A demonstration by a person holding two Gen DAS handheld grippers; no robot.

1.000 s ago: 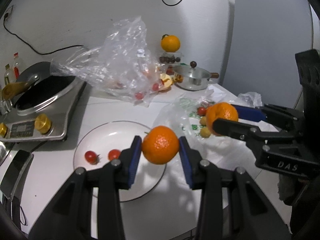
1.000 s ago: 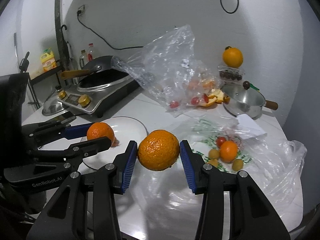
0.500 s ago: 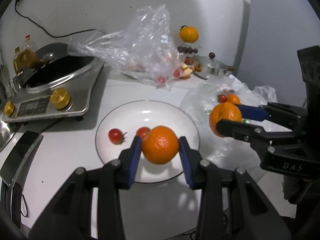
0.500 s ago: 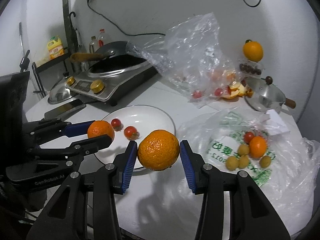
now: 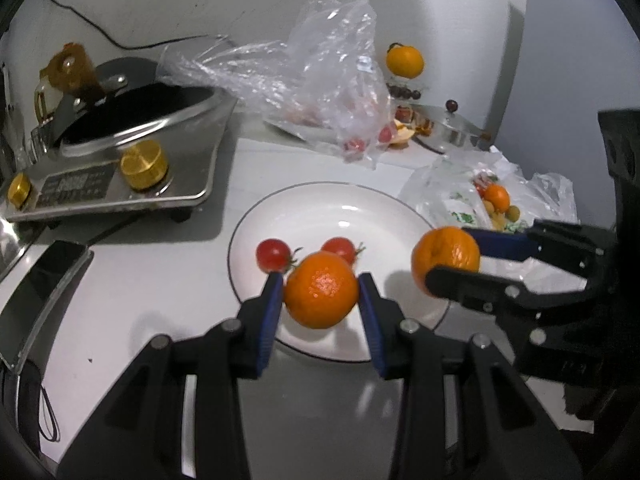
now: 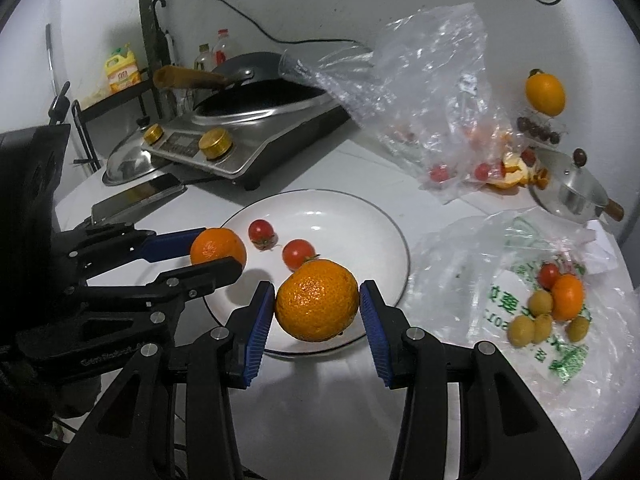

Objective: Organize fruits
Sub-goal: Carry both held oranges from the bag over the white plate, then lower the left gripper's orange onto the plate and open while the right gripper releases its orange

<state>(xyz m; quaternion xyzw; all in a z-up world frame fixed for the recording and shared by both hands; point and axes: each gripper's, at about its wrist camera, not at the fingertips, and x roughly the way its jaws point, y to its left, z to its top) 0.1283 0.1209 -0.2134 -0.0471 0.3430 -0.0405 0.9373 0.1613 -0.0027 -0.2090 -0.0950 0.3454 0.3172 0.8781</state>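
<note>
from the left wrist view, my left gripper (image 5: 321, 294) has its jaws closed on a mandarin (image 5: 321, 294), carried over the near rim of the white plate (image 5: 404, 210) so it can join the two cherry tomatoes (image 5: 273, 254) there. from the right wrist view, my right gripper (image 6: 317, 301) clamps a second mandarin (image 6: 317, 301) above the same plate, beside the left gripper, for a paired drop, i judge.

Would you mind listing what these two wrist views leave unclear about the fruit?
- Clear plastic bag, both views: crinkled film blurs the fruit inside.
- Left gripper, left view: its orange covers part of a cherry tomato.
- Printed bag, left view: its small fruits are too tiny to identify.
</note>
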